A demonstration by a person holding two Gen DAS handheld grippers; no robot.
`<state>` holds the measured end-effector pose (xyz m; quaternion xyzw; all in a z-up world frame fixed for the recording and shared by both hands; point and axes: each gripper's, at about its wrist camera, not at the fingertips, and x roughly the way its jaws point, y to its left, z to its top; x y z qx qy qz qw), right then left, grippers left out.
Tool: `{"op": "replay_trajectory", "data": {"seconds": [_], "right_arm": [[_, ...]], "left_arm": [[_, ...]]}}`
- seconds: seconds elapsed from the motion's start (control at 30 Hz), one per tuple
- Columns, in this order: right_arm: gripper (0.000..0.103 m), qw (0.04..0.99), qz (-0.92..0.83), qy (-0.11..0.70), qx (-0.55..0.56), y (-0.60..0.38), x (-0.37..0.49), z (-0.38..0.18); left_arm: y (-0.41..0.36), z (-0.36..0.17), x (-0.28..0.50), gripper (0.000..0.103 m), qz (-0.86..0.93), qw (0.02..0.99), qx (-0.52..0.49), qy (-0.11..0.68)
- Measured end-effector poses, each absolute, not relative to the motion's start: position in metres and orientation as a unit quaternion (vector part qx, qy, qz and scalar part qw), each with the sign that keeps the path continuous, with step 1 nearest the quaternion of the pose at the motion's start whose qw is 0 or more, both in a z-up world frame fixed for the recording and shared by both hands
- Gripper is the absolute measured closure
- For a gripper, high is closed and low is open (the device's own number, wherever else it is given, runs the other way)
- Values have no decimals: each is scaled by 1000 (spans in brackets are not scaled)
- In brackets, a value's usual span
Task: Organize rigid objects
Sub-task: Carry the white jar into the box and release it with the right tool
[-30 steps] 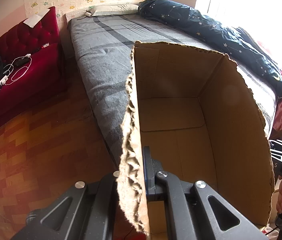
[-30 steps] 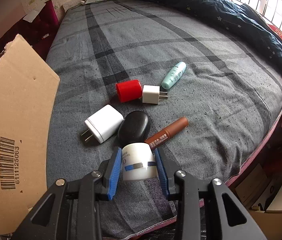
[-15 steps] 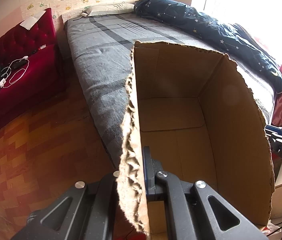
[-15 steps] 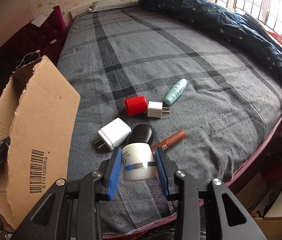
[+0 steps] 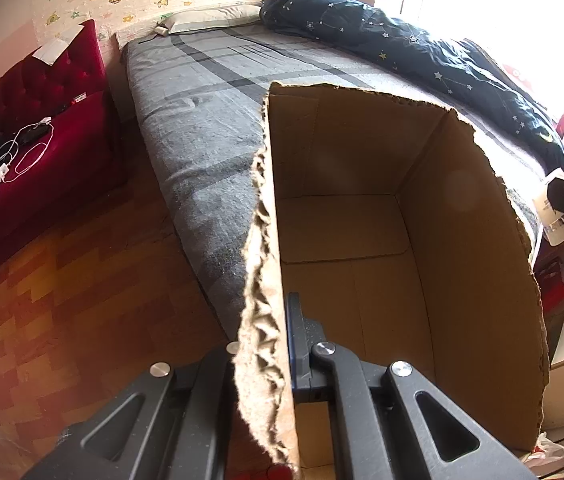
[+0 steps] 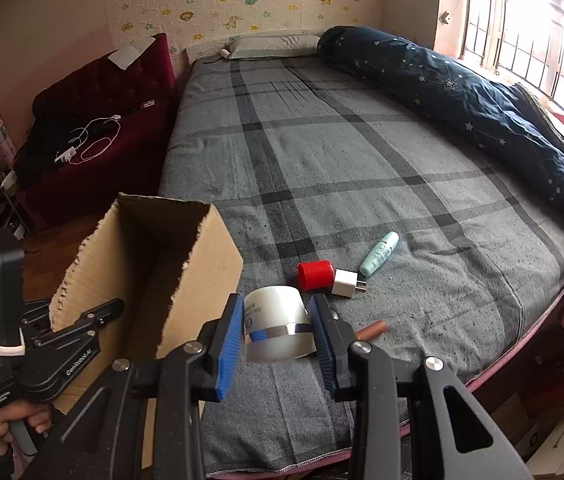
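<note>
The right claw (image 6: 275,332) is clamped on a white jar (image 6: 275,326) with a silver band, held in the air above the near edge of the bed (image 6: 322,152). The left claw (image 5: 282,344) is pressed together on the torn near wall of the cardboard box (image 5: 362,220), which sits at nine o'clock of the jar in the right wrist view.

By my reading the sorting has barely begun: the box floor looks bare, and the jar would be the first thing in. Left on the bed, just past the jar at one o'clock, are a brown tube (image 6: 370,329), a red cap-like cylinder (image 6: 314,275) touching a small white charger (image 6: 346,283), and, farther at two o'clock, a pale green bottle (image 6: 378,253).

Only the left wrist view looks down into the box and shows its empty floor; there the jar is a sliver at the three o'clock edge. Only the right wrist view shows the loose items and the grip on the jar. A dark quilt (image 6: 462,92) lies along the far side.
</note>
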<state>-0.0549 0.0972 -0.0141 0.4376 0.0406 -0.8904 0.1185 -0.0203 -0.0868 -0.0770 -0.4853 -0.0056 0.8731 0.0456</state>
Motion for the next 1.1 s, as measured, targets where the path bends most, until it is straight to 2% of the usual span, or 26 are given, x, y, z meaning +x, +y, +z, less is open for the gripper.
{"op": "replay_trajectory", "data": {"seconds": [0.23,0.43,1.1], "right_arm": [[67,177,-887,39,425,66,-47,0],[67,212,-874,40,436,44,-46,-11],[65,222,-860,57,457,29,-48,-37]], "left_arm": [[-82,-79,-19,99,870,56,-489,-6],[-74,-76,-20,99,871,63,-487,-2],[-64,-69,-17,99,872,76,-483,6]]}}
